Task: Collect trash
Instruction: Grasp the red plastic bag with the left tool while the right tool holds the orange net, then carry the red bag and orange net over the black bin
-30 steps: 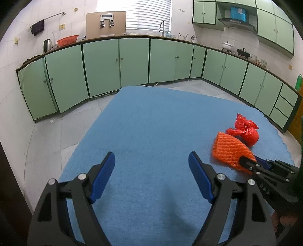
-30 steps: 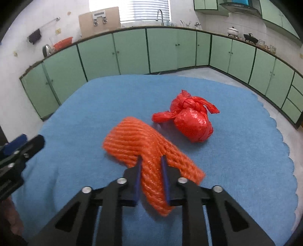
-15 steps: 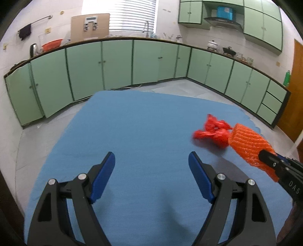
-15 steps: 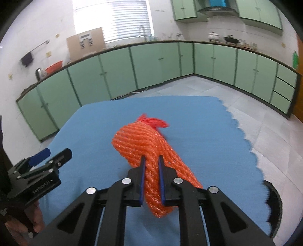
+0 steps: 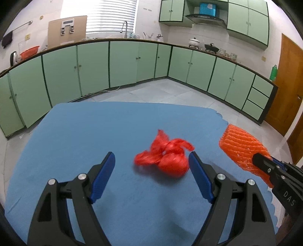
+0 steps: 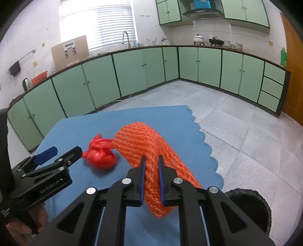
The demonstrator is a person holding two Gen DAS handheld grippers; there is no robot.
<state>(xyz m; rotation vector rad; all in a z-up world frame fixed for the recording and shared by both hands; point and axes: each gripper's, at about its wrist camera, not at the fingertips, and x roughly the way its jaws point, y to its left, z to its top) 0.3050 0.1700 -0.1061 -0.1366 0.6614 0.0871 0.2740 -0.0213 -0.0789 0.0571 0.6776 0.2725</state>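
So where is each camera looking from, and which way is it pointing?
Left wrist: sits on the left gripper, looking down over the blue mat at the red bag; its own open fingers show.
Right wrist: sits on the right gripper, facing the kitchen cabinets; its fingers pinch the orange foam net, a hand shows at left.
Both share: red bag, foam net, mat, cabinets, and each other's gripper.

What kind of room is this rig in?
A home kitchen, most likely. Green base cabinets wrap around the walls under a countertop, a sink faucet stands below the window, and a pot and wok sit under a range hood.
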